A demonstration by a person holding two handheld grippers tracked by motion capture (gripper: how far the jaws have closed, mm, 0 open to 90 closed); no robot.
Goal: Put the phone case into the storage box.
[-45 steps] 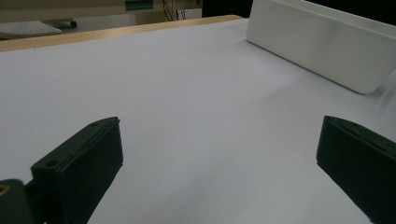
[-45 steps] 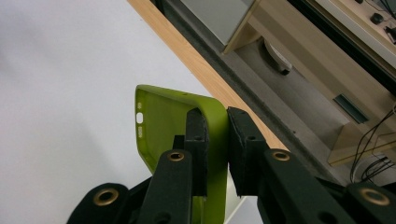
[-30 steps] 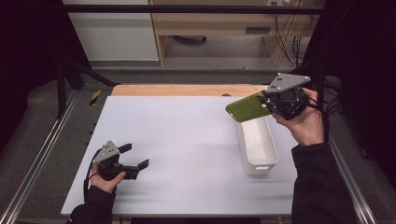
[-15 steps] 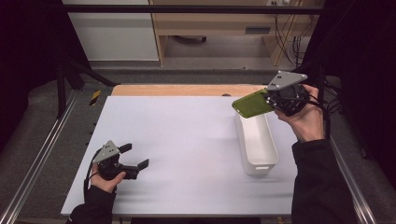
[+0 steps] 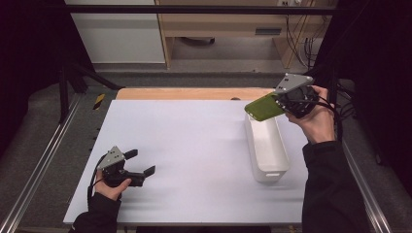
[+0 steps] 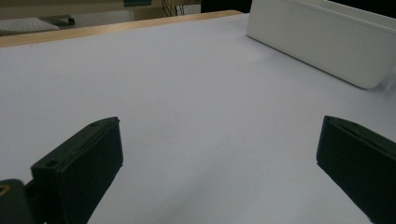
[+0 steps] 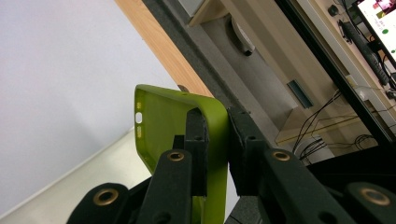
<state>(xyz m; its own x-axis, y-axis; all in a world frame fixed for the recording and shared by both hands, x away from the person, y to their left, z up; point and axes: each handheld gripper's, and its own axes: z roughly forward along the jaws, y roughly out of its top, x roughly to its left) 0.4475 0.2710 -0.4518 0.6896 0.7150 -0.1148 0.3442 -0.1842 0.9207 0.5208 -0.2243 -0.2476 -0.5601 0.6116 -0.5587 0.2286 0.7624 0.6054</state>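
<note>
My right gripper [image 5: 281, 101] is held in the air above the far end of a white bin [image 5: 266, 145], shut on the edge of a green phone case [image 5: 263, 107]. In the right gripper view the green phone case [image 7: 161, 121] stands on edge with one side wall pinched between the black jaws of the right gripper [image 7: 215, 135]. My left gripper [image 5: 140, 162] rests low near the table's front left, open with nothing between its fingers. In the left gripper view the left gripper [image 6: 219, 154] looks across bare white table toward the white bin [image 6: 322, 42].
A white sheet covers the table [image 5: 184, 145], with a wooden strip [image 5: 184, 93] along its far edge. Metal rails run down both sides. Behind the table stand a desk and cabinet with cables [image 5: 301, 43] on the floor.
The right hand has carried the green phone case a little to the right and slightly up, away from the table's middle. The left gripper has stayed put.
</note>
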